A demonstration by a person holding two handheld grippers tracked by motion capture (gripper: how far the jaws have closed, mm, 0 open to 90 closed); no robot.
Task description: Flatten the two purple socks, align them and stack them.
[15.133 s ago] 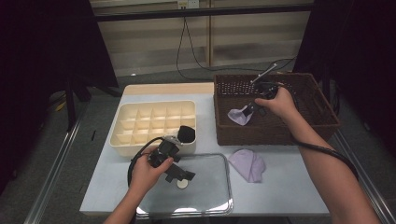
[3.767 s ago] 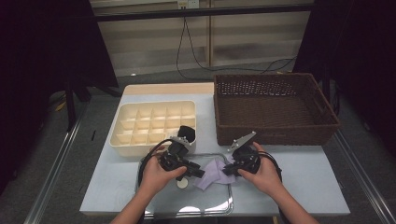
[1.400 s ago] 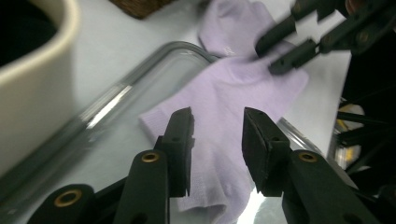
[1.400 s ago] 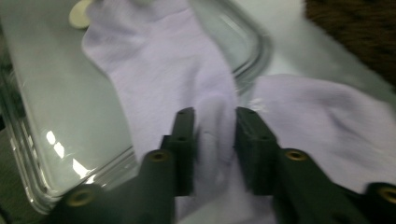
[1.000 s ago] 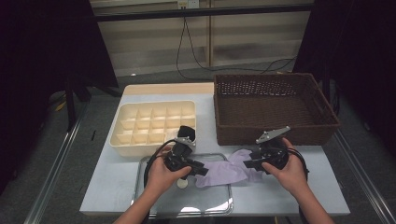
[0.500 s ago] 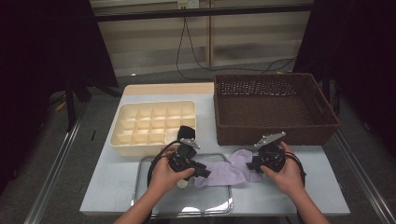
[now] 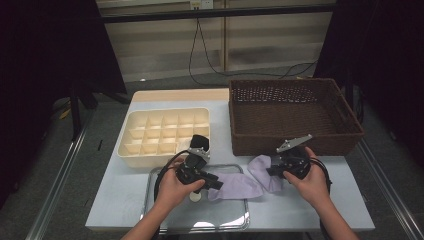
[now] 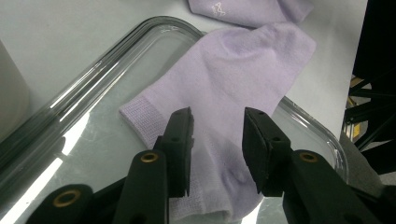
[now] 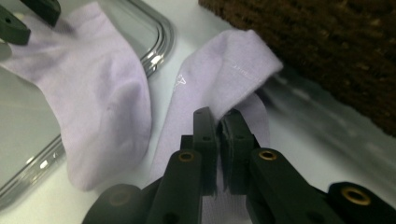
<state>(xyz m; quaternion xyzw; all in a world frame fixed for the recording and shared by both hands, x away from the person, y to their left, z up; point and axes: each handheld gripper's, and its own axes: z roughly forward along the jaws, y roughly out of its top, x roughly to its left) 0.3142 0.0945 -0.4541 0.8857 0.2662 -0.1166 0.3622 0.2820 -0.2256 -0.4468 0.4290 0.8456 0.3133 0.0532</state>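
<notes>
Pinching the second lilac sock (image 9: 219,79) near the basket (image 7: 295,117), the right gripper (image 9: 218,122) has just clamped shut, while the left gripper (image 8: 215,128) hovers parted over the first sock (image 8: 224,88) on the tray (image 8: 93,88).

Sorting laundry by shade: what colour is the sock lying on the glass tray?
Pale lilac, plain with a ribbed cuff: the sock shows best in the left gripper view.

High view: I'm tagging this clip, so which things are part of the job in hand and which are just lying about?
In the job:
- right gripper, jaws just closed on second lilac sock
- left gripper, jaws astride first lilac sock
- glass tray under that sock

Lying about:
- cream divided box
- brown wicker basket
- table
</notes>
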